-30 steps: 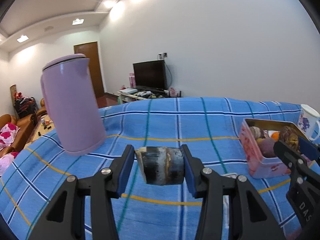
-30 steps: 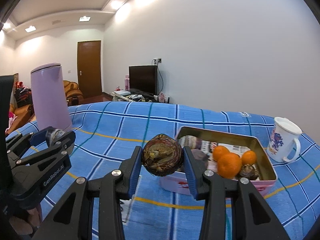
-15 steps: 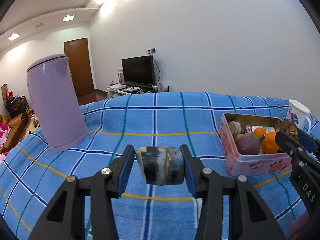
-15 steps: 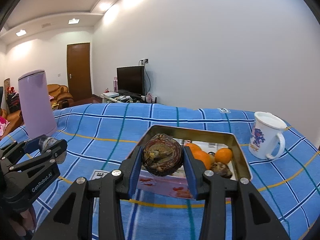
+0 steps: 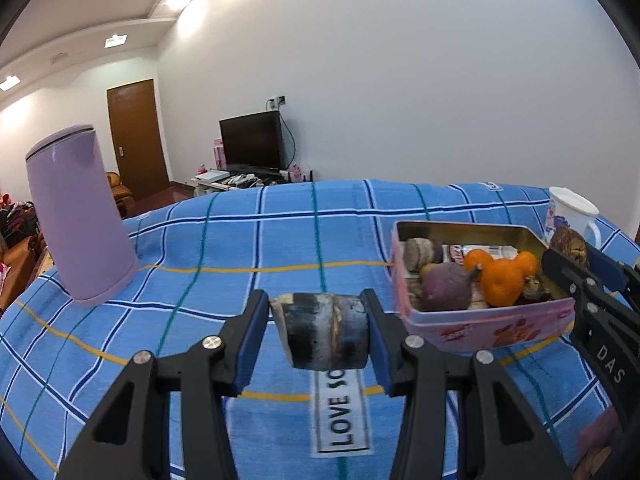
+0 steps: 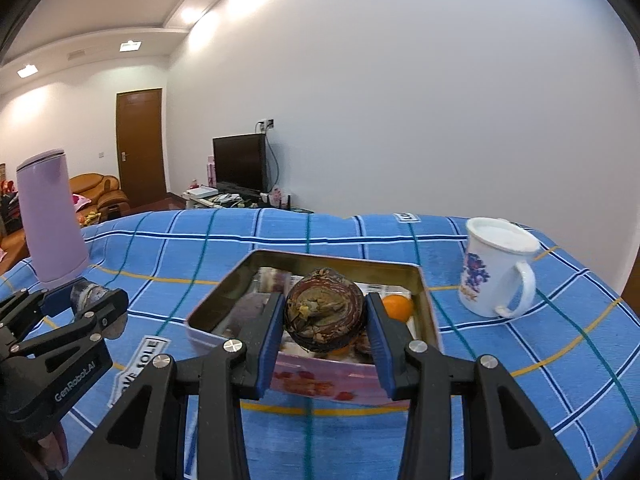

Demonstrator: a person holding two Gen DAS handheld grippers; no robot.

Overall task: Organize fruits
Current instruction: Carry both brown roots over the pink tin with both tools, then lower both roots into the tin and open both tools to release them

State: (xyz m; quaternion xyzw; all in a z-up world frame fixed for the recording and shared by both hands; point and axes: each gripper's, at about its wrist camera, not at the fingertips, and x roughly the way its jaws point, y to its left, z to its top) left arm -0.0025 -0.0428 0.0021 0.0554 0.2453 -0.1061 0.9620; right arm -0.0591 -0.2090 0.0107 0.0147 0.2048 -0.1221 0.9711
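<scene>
Right wrist view shows the blue checked tablecloth (image 6: 520,360) spread under everything, and on it, directly ahead of the right gripper (image 6: 325,320), the pink tin box (image 6: 320,384) with fruits already inside. Far to the left of this tool stands the lilac kettle (image 6: 52,216); to its right stands the white mug (image 6: 496,268). The right gripper is clamped on a round brown mangosteen (image 6: 325,312), which hangs above the near edge of the box, just beside a small orange (image 6: 396,307).

In the left wrist view, the left gripper (image 5: 320,336) is clamped on a dark, cylinder-shaped piece (image 5: 324,334); what fruit it is cannot be told. The box lies ahead and to the right of this tool, well apart from it.

The step in hand seems to be the placing of both pieces into the box. To do it well, the right gripper should probably go a little further over the box and lower the mangosteen into a free place before the jaws part, so that it does not roll off the rim. The left gripper should wait beside, because the two tools could collide over the small box.
</scene>
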